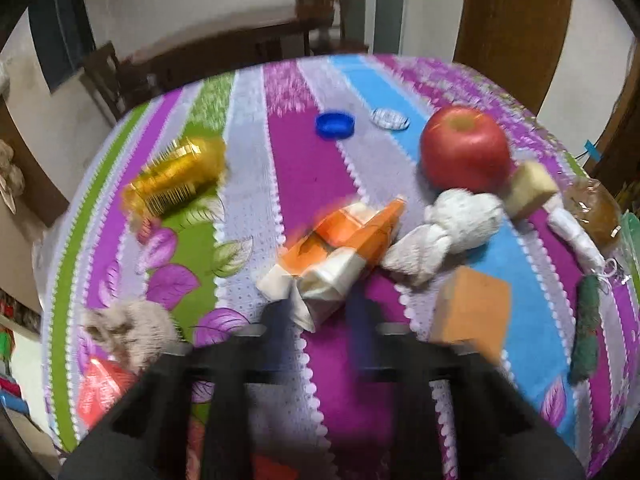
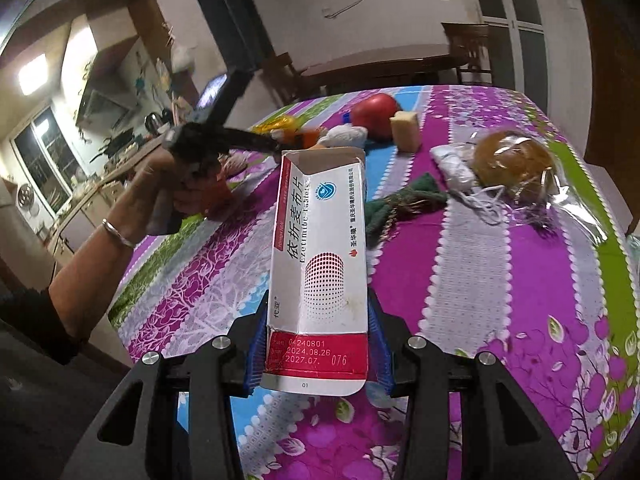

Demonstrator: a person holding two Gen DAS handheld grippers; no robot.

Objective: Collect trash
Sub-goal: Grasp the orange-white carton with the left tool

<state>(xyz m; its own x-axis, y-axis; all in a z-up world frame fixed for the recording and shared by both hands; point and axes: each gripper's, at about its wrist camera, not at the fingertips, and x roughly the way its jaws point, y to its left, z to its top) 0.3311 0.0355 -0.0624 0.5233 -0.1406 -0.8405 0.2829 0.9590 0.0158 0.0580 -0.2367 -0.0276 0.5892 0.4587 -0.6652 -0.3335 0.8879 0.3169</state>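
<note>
**Striped cloth, dim dining room**

A glossy floral tablecloth (image 1: 312, 168) in purple, blue and green stripes covers the table; dark wooden chairs (image 1: 108, 76) stand beyond. The right gripper (image 2: 316, 344) clamps a flattened white-and-red cardboard medicine box (image 2: 320, 248). The left gripper (image 1: 320, 316), jaws apart, flanks a crumpled orange-and-white paper wrapper (image 1: 340, 248) beside a smooth red apple (image 1: 464, 148).

1. On the tablecloth (image 1: 304, 152), the crumpled carton (image 1: 340, 248) lies at frame centre.
2. The apple (image 1: 464, 148) sits upper right of it, the cloth ball (image 1: 456, 224) between them.
3. The bottle cap (image 1: 334, 124) lies behind, upper centre.
4. The foil cup (image 1: 176, 176) lies at left.
</note>
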